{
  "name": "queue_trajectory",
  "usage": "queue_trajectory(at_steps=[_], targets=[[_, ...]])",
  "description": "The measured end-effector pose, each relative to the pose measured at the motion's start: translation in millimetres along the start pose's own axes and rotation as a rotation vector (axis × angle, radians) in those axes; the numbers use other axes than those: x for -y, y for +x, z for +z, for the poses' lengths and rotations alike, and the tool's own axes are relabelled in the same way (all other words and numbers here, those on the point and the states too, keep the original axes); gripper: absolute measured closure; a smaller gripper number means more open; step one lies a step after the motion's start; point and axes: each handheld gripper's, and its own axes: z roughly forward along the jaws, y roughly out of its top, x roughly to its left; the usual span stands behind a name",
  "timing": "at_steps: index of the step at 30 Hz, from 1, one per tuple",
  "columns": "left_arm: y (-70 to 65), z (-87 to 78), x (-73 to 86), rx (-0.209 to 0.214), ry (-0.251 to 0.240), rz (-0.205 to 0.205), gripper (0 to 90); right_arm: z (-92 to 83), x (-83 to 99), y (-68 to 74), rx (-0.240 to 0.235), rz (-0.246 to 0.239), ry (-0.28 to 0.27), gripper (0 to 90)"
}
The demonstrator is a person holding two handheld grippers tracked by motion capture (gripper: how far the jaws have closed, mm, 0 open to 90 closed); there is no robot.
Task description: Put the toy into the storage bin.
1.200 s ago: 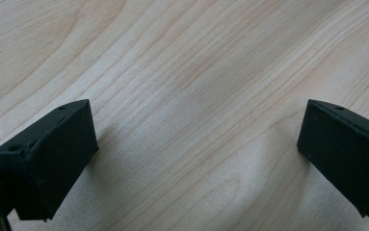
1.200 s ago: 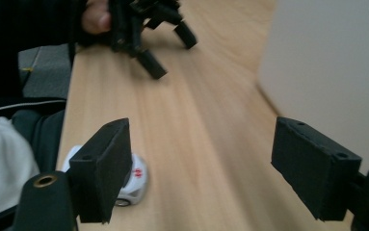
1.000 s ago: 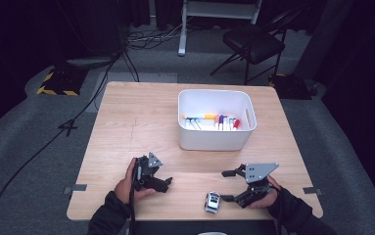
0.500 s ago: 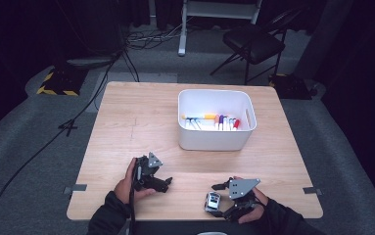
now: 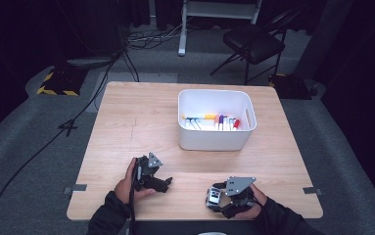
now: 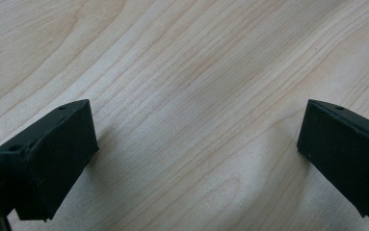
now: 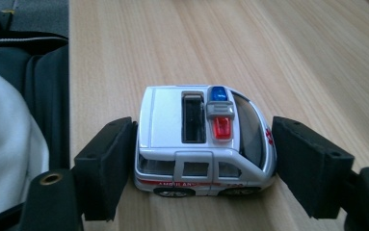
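Observation:
A small white toy ambulance [image 7: 201, 144] with red and blue roof lights stands on its wheels near the table's front edge [image 5: 212, 196]. My right gripper [image 7: 204, 168] lies low over it [image 5: 218, 200], one black pad against the rear and the other against the nose. Its jaws have just been closing, with the ambulance between them. My left gripper [image 5: 167, 182] rests on the wood to the left, held by a hand. Its jaws stand wide open [image 6: 196, 159] over bare tabletop.
A white bin [image 5: 214, 139] holding several coloured markers [image 5: 214, 121] sits at the middle right of the wooden table [image 5: 141, 122]. A dark chair [image 5: 253, 41] and cables lie on the floor beyond. A dark sleeve [image 7: 37, 110] is close to the table's front edge.
My right gripper has come down and to the left from beside the ambulance, and its jaws now sit around it. The left gripper has stayed where it was.

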Motion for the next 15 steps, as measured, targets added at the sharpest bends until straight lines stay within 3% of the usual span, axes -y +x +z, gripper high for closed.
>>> queue_trajectory(at_steps=[5, 8, 10, 12, 14, 15], targets=[[0.1, -0.1, -0.1, -0.003, 0.000, 0.001, 0.5, -2.1, 1.8, -7.6, 0.024, 0.036, 0.001, 25.4], [0.0, 0.0, 0.0, 0.000, 0.000, 0.000, 0.5, -4.2, 3.5, -13.1, 0.029, 0.018, 0.006, 25.5], [0.3, -0.2, -0.2, -0.006, -0.001, 0.005, 0.5, -4.5, 3.7, -12.1, 0.029, 0.046, 0.007, 25.7], [0.1, 0.0, -0.1, -0.001, 0.000, 0.002, 0.5, -5.4, 4.6, -14.6, 0.028, 0.021, 0.006, 25.7], [0.1, 0.0, -0.1, -0.001, 0.000, 0.001, 0.5, -5.2, 4.6, -13.9, 0.030, 0.035, -0.001, 25.8], [0.1, 0.0, -0.1, -0.001, 0.000, 0.001, 0.5, -5.4, 4.6, -15.1, 0.027, 0.020, -0.003, 25.8]])
